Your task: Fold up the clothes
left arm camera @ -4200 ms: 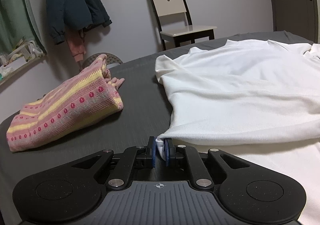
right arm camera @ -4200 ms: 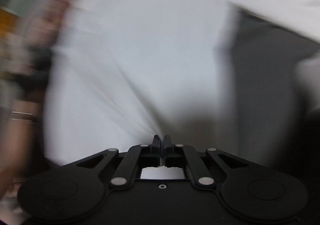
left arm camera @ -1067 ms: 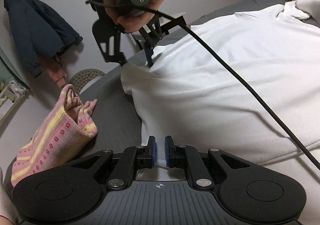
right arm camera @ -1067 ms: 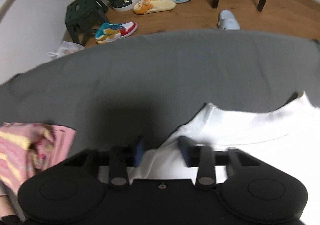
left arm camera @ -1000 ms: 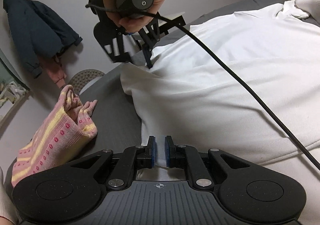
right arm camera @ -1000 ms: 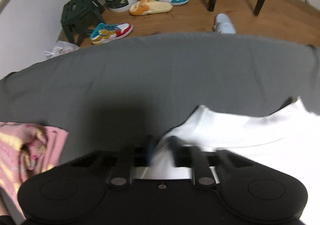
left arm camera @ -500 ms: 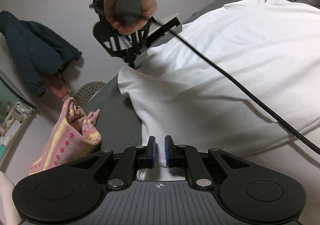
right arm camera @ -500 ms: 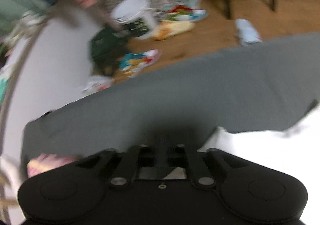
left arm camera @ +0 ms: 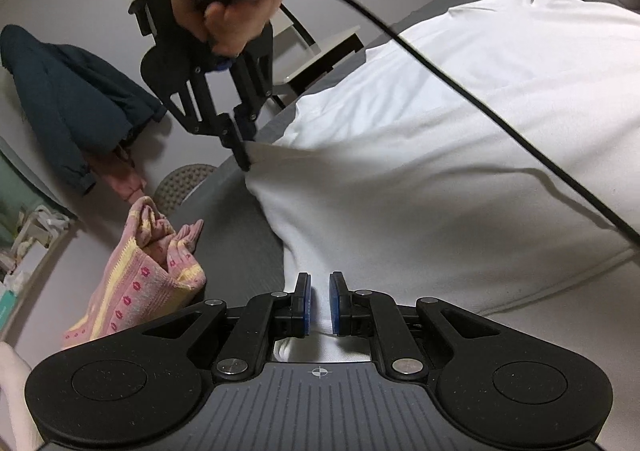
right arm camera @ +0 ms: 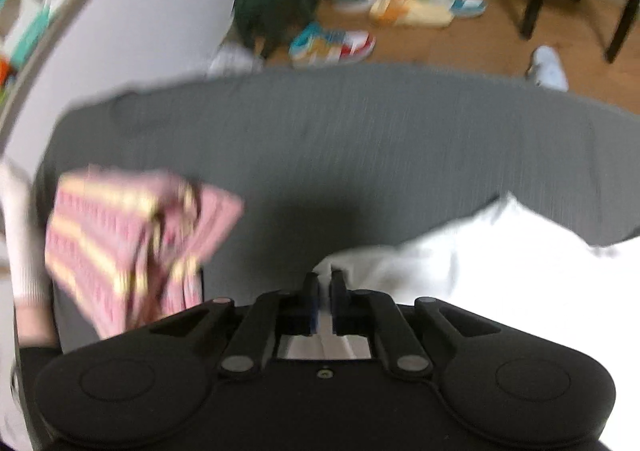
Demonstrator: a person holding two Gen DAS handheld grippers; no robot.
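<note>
Grey bed [left arm camera: 236, 247] carries the white garment [left arm camera: 440, 171], spread w/ its near edge lifted. Pink striped knit [left arm camera: 148, 283] lies beside it, apart. Left gripper [left arm camera: 319, 303] is clamped on the near hem; right gripper [left arm camera: 242, 155] pinches the far corner. Risk: uneven pull btwn grips could skew the fold, or thin fabric slips out; the cable [left arm camera: 460, 91] may snag.

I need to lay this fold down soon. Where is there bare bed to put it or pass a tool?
Bare grey bed lies between the pink knit and the white shirt, and along the far edge toward the floor. The right side is crowded: the shirt covers it. Both the left tool and right tool pinch the shirt's edge.
</note>
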